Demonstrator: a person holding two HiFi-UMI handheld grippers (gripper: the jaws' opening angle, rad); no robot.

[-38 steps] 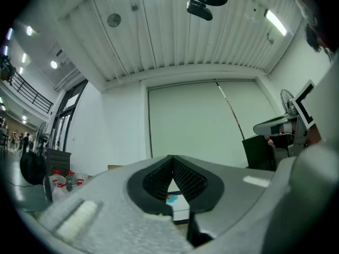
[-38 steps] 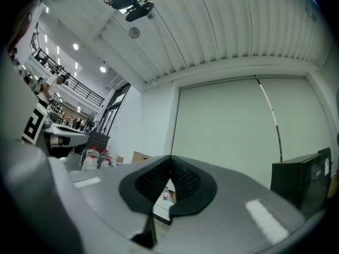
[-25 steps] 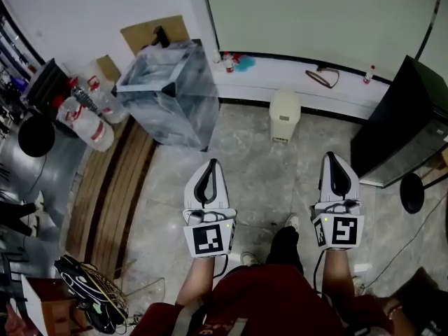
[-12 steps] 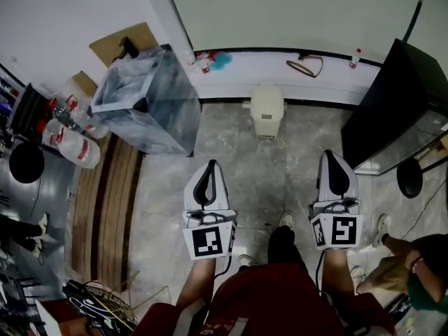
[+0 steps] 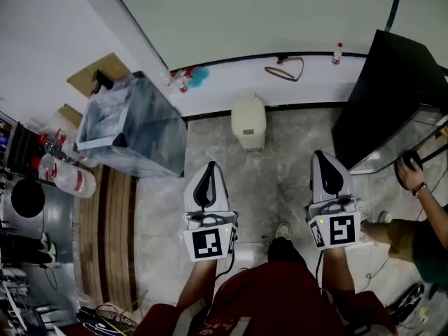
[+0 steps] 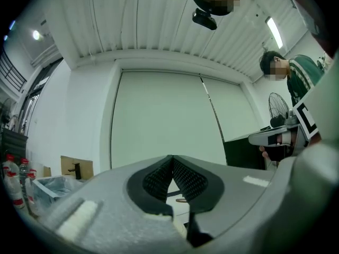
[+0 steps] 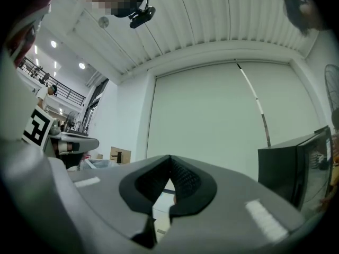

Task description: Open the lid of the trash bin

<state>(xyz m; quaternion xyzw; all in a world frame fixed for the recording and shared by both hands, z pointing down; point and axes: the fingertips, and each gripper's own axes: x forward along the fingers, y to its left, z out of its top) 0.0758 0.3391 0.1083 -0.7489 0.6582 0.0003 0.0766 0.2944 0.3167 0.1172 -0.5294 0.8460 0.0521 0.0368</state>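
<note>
No readable text anywhere.
Square patterned markers, no letters, sit behind the fingers of the left gripper (image 5: pixel 211 164) and right gripper (image 5: pixel 320 154); the bottle (image 5: pixel 64 178) label is illegible.

Setting: a workshop or lab hall, not a home. Evidence: ribbed metal ceiling (image 6: pixel 159 30) with a strip light (image 6: pixel 274 32); railed upper walkway (image 7: pixel 45 79) far left; stone-tile floor (image 5: pixel 280 180); plastic-lined crate (image 5: pixel 133 128), cardboard (image 5: pixel 98 75) and water bottles (image 5: pixel 66 177) on the left; pedestal fan (image 6: pixel 276 107); black cabinet (image 5: pixel 385 96) on the right.

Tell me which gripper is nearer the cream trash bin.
Left. In the head view the left gripper is just below-left of the trash bin; the right gripper is farther off, below-right. Neither touches it.
</note>
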